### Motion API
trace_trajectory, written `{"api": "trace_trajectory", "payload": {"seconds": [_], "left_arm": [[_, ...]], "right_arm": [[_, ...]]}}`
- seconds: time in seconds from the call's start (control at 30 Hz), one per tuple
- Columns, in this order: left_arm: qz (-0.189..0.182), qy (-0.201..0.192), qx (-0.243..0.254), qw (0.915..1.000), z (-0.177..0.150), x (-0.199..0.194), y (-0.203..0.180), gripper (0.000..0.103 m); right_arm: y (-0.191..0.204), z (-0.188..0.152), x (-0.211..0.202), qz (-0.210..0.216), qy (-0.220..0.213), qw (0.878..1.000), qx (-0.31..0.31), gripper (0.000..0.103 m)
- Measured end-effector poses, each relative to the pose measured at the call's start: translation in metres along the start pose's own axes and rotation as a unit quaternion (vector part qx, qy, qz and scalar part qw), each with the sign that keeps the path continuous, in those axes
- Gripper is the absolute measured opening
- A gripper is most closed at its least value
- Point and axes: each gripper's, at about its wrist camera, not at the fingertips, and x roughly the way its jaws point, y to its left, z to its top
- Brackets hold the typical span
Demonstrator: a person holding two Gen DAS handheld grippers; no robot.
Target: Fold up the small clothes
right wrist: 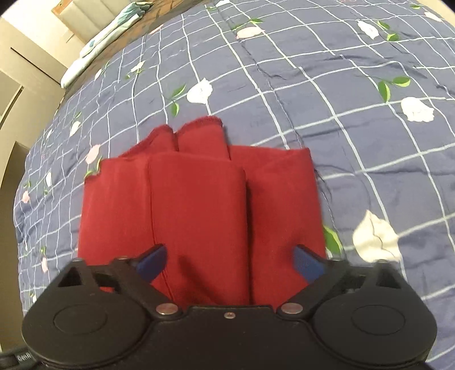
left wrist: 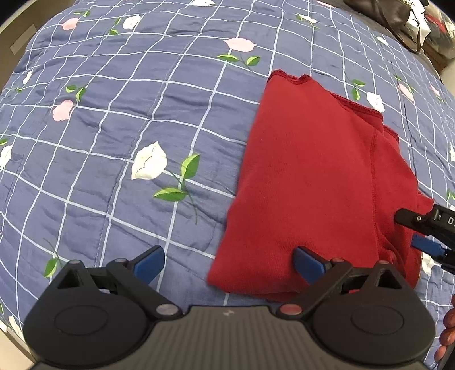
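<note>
A folded dark red garment (left wrist: 312, 185) lies on a blue checked quilt (left wrist: 128, 113) printed with flowers. My left gripper (left wrist: 229, 263) is open, low over the garment's near left corner: one blue pad is above the red cloth, the other above the quilt. In the right wrist view the garment (right wrist: 199, 199) shows several lengthwise folds, with hemmed ends at its far side. My right gripper (right wrist: 230, 261) stands open over its near edge, the middle fold between the blue pads and neither pad pressing it. That gripper's fingers (left wrist: 426, 246) enter the left wrist view at the garment's right side.
A dark bag (left wrist: 392, 17) and loose items lie on the quilt's far right. A pillow (right wrist: 108, 37) and padded headboard (right wrist: 85, 11) sit at the far left, beside beige walls. A hand (left wrist: 446, 333) shows at the lower right edge.
</note>
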Motion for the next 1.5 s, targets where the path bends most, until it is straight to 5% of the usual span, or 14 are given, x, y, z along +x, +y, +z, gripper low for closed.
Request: {"api": "trace_trajectory", "payload": {"seconds": [0.1, 0.23, 0.4, 0.47, 0.8, 1.13, 1.33, 1.5], "left_arm": [[0.000, 0.001, -0.004, 1.0000, -0.002, 0.000, -0.001, 0.099], [-0.001, 0.001, -0.001, 1.0000, -0.004, -0.002, -0.003, 0.099], [-0.012, -0.008, -0.004, 0.9999, 0.000, -0.011, -0.005, 0.099], [-0.022, -0.017, -0.009, 0.9996, 0.003, -0.017, -0.005, 0.099], [-0.022, -0.025, -0.004, 0.9994, 0.013, -0.017, -0.013, 0.099], [-0.003, 0.014, 0.016, 0.9998, -0.004, -0.002, -0.018, 0.099], [-0.007, 0.015, 0.010, 0.9998, -0.002, -0.002, -0.016, 0.099], [-0.007, 0.014, 0.004, 0.9999, -0.004, -0.003, -0.014, 0.099]], "right_arm": [[0.005, -0.003, 0.000, -0.018, -0.008, 1.000, -0.005, 0.053], [0.009, -0.009, 0.004, -0.006, 0.002, 1.000, -0.008, 0.046], [0.008, -0.009, -0.003, -0.003, -0.003, 0.999, -0.033, 0.007], [0.007, -0.008, -0.011, 0.007, -0.014, 0.999, -0.047, 0.006], [-0.017, -0.003, -0.057, 0.000, -0.056, 0.994, -0.088, 0.005], [-0.033, -0.005, -0.027, -0.038, -0.015, 0.997, -0.071, 0.011], [-0.038, -0.007, -0.025, -0.043, -0.008, 0.998, -0.052, 0.027], [-0.051, -0.010, -0.026, -0.045, -0.002, 0.999, -0.020, 0.059]]}}
